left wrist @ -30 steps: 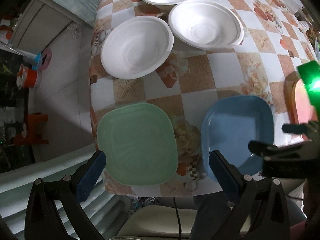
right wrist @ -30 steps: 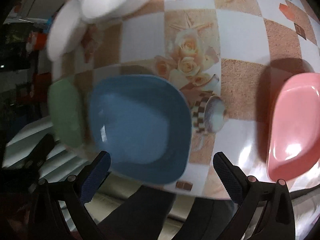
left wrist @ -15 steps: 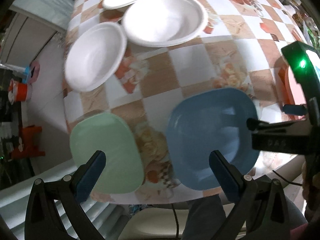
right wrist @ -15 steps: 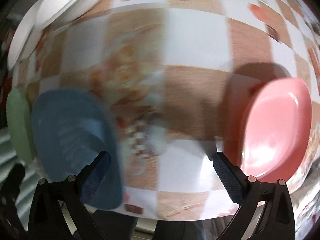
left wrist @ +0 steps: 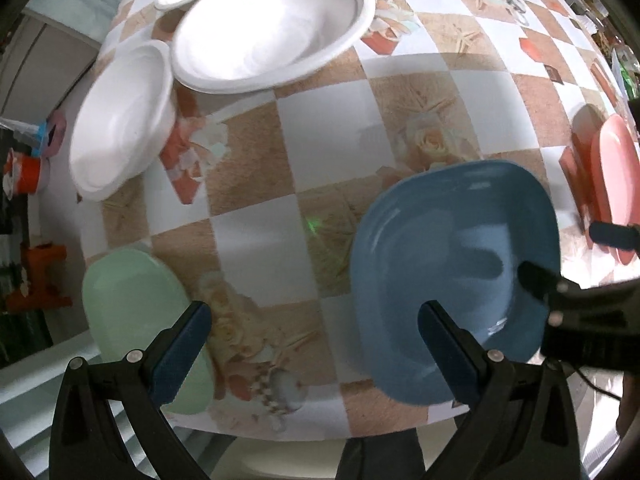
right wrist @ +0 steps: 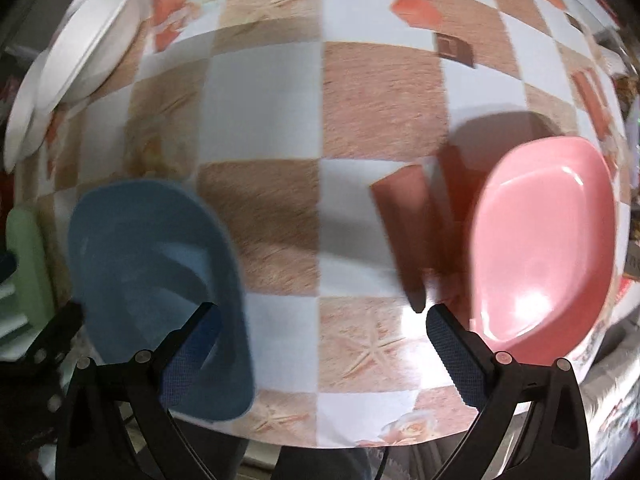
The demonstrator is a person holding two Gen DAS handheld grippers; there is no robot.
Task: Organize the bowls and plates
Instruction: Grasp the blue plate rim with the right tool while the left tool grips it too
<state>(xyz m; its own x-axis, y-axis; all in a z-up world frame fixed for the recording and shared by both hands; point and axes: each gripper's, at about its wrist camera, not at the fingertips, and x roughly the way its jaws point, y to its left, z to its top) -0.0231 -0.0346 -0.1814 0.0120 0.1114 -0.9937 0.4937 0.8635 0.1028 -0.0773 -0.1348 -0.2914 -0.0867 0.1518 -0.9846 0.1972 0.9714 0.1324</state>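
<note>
A blue square plate [left wrist: 452,272] lies near the table's front edge, with a green plate [left wrist: 136,324] to its left and a pink plate [left wrist: 616,192] at the right. Three white bowls [left wrist: 272,20] sit at the back left. My left gripper [left wrist: 312,332] is open and empty, its right finger over the blue plate's front rim. My right gripper [right wrist: 320,340] is open and empty, between the blue plate [right wrist: 152,264] and the pink plate [right wrist: 540,248]. The right gripper also shows in the left wrist view [left wrist: 572,256].
The table has a checkered tablecloth [left wrist: 328,128] with flower and shell prints. Its front edge runs just under both grippers. Beyond the left edge are floor and small coloured items [left wrist: 28,168].
Both grippers have swung to the right. The left now faces the gap between green and blue plates; the right has gone from over the blue plate to between blue and pink.
</note>
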